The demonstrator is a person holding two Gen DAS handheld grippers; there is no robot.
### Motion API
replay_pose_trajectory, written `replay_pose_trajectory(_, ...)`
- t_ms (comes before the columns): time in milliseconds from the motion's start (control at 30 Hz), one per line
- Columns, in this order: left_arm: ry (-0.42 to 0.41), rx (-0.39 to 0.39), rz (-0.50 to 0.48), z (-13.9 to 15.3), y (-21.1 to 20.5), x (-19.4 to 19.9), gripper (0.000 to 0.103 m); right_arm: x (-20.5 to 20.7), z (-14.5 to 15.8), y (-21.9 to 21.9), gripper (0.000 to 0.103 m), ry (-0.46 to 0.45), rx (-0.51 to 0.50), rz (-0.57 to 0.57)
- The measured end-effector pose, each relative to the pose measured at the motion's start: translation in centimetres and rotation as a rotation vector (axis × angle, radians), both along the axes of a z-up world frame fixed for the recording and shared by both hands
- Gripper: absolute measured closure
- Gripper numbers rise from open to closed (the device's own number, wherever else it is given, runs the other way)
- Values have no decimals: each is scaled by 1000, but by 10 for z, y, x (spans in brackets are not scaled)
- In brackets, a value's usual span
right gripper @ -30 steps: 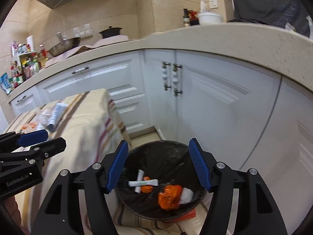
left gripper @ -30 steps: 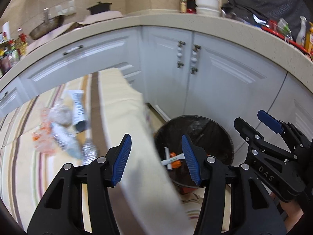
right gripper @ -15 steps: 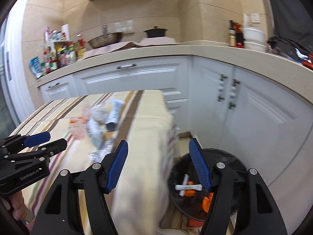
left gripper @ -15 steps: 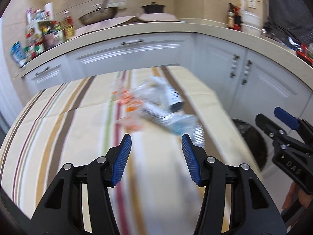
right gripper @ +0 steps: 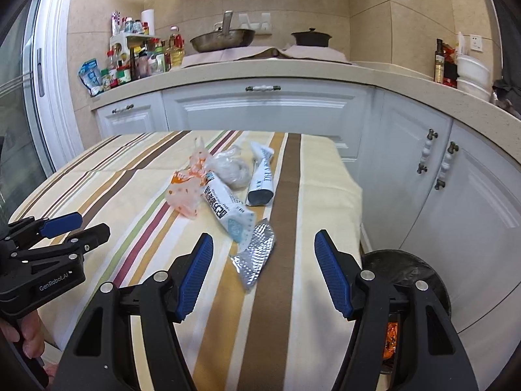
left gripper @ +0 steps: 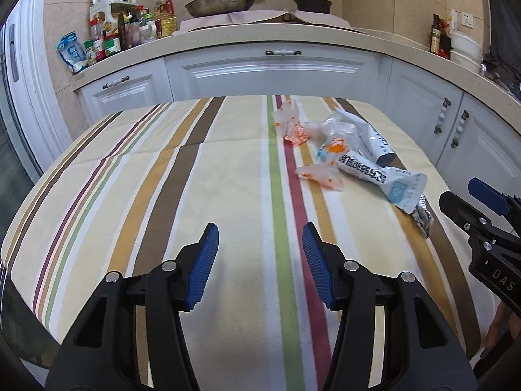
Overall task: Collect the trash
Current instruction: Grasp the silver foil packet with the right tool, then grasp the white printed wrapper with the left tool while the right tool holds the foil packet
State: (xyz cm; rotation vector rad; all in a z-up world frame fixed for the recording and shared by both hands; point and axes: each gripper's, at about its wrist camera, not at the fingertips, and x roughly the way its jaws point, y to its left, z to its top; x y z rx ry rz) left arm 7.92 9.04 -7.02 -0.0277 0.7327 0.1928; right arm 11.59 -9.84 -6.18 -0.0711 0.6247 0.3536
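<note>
Several wrappers lie in a pile on the striped tablecloth (left gripper: 228, 163): a white and blue packet (left gripper: 377, 176), a clear orange-print bag (left gripper: 320, 176), a crumpled clear bag (right gripper: 232, 169), a white tube-like packet (right gripper: 262, 179) and a silver foil wrapper (right gripper: 255, 254). My left gripper (left gripper: 259, 262) is open and empty over the near middle of the table. My right gripper (right gripper: 262, 273) is open and empty just in front of the foil wrapper. A black-lined trash bin (right gripper: 407, 270) stands on the floor right of the table, with orange trash inside.
White cabinets (left gripper: 273, 71) and a counter run behind and along the right. The counter holds a wok (left gripper: 221, 3), a black pot (left gripper: 312, 3) and several bottles (left gripper: 123, 32). The table's right edge (right gripper: 355, 195) drops off beside the bin.
Both grippers have swung left, away from the bin and back over the table. The wrapper pile has come into view ahead; both stay open and empty.
</note>
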Motion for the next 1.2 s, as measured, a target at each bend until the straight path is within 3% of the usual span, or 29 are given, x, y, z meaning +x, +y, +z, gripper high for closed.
replay_pose_trajectory(100, 5, -10, 5, -1, 5, 1, 51, 7, -6, 7, 40, 41, -16, 11)
replay_pose_trajectory(233, 8, -22, 3, -2, 6, 4, 51, 16, -15, 14, 50, 98, -41, 15)
replay_pose_trajectory(400, 11, -34, -14, -4, 2, 8, 51, 20, -22, 13, 77, 157, -44, 32)
replay_pose_trajectory(500, 15, -36, -29, -5, -4, 11, 51, 20, -26, 11, 85, 177, -42, 40)
replay_pose_trajectory(700, 24, -33, -59, -7, -20, 18, 51, 18, -24, 4, 93, 170, -25, 39)
replay_pose_trajectory(1200, 13, -17, -159, -2, -81, 45, 51, 15, -8, -31, 93, 88, 19, -2)
